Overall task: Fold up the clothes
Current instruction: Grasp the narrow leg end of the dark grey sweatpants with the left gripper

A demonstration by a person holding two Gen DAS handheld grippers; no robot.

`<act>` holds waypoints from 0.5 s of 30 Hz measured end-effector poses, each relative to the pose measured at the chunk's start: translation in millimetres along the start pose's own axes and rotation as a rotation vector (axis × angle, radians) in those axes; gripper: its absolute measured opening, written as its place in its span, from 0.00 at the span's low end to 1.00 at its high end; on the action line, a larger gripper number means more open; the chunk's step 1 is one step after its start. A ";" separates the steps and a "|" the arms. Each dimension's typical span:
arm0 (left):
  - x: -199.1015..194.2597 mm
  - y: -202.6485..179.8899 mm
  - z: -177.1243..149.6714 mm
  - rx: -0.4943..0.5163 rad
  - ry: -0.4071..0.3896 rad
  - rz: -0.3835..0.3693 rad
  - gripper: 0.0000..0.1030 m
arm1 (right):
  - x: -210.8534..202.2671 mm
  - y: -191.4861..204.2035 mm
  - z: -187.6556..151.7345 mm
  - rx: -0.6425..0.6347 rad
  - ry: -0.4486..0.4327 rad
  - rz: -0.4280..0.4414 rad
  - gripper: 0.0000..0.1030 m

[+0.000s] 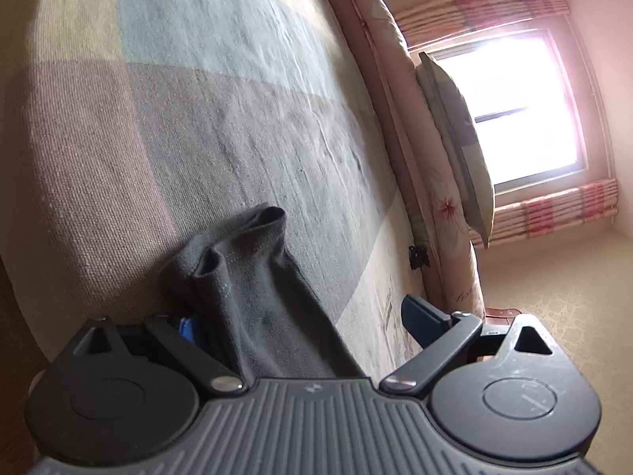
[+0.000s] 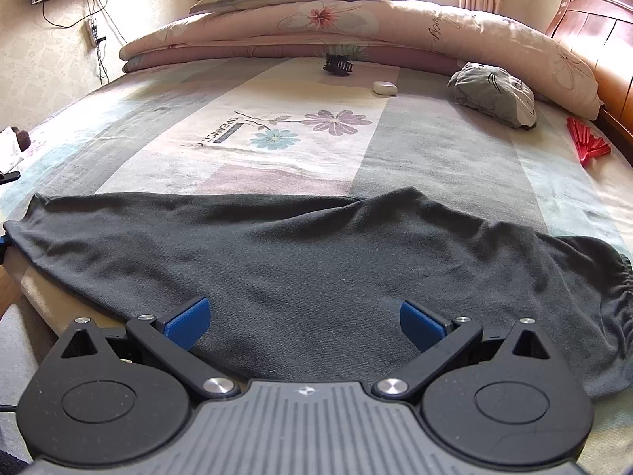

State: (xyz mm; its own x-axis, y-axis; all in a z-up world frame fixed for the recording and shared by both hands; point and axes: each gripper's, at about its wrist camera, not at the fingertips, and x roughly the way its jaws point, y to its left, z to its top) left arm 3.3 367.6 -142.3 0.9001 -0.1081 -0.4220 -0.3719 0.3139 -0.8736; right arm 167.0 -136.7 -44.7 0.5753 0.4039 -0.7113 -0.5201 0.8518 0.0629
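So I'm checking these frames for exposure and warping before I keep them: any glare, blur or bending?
Left wrist view: the window is blown out to white with a pinkish haze, and the bed sheet looks soft and curved. Right wrist view: even light, the dark garment sharp, the bed edges bowed by the fisheye.

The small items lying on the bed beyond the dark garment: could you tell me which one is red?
The red one is the folding fan near the bed's right edge. The hair clip is black, the small case white, the bundled cloth grey.
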 end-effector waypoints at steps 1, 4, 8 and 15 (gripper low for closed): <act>1.1 0.0 -1.5 -0.002 0.015 -0.009 0.93 | 0.9 -0.9 -0.2 0.007 0.006 0.000 1.00; 3.3 -2.2 -2.1 0.018 0.023 -0.009 0.94 | 3.3 -0.5 -0.1 0.010 0.013 0.005 1.00; 0.3 0.1 11.4 -0.024 -0.043 -0.004 0.94 | 1.8 5.2 1.0 -0.013 0.004 0.019 1.00; 9.6 -9.8 7.0 0.033 -0.013 -0.023 0.94 | 2.4 7.3 -1.0 -0.015 0.018 0.018 1.00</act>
State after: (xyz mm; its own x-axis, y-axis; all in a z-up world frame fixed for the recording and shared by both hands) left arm 17.2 370.1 -136.1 0.9114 -0.1036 -0.3982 -0.3432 0.3423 -0.8747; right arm 164.0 -129.8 -46.6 0.5543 0.4128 -0.7227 -0.5400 0.8392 0.0651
